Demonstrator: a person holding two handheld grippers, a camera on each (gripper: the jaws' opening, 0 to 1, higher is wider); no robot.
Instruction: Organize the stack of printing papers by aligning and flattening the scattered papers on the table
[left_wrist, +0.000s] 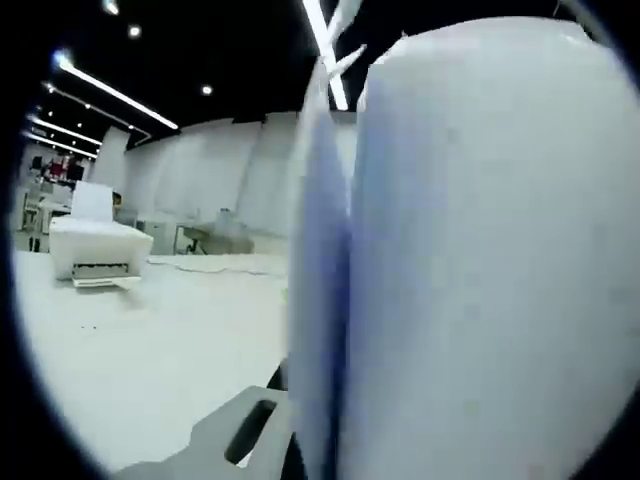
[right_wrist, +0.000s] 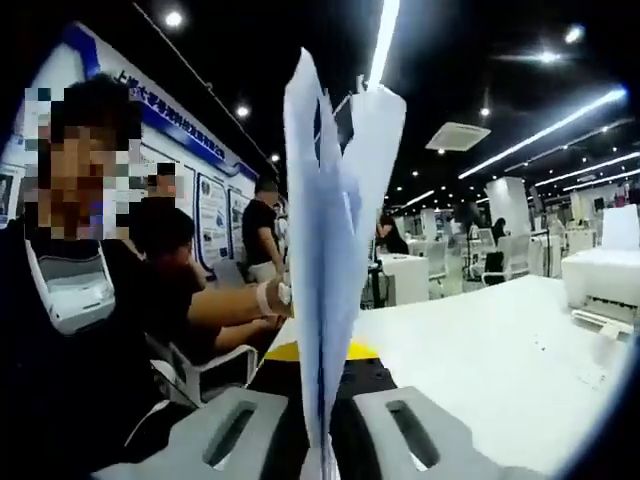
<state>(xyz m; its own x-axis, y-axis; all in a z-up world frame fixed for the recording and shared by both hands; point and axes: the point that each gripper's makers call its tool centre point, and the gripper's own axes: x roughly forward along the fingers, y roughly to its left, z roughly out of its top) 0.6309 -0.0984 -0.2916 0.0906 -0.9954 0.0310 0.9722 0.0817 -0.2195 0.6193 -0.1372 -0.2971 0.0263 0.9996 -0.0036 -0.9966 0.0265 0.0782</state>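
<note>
right fingers pinching the papers upright, sheets fanning above them | left fingers gripping the same papers, sheets rising edge-on and curling right | white tabletop lying beyond both | printer sitting far beyond the left fingers | seated person left of the right fingers

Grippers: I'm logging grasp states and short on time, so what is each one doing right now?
Left gripper: holding the papers, jaws mostly hidden behind them.
Right gripper: shut on the papers, held upright between its jaws.
</note>
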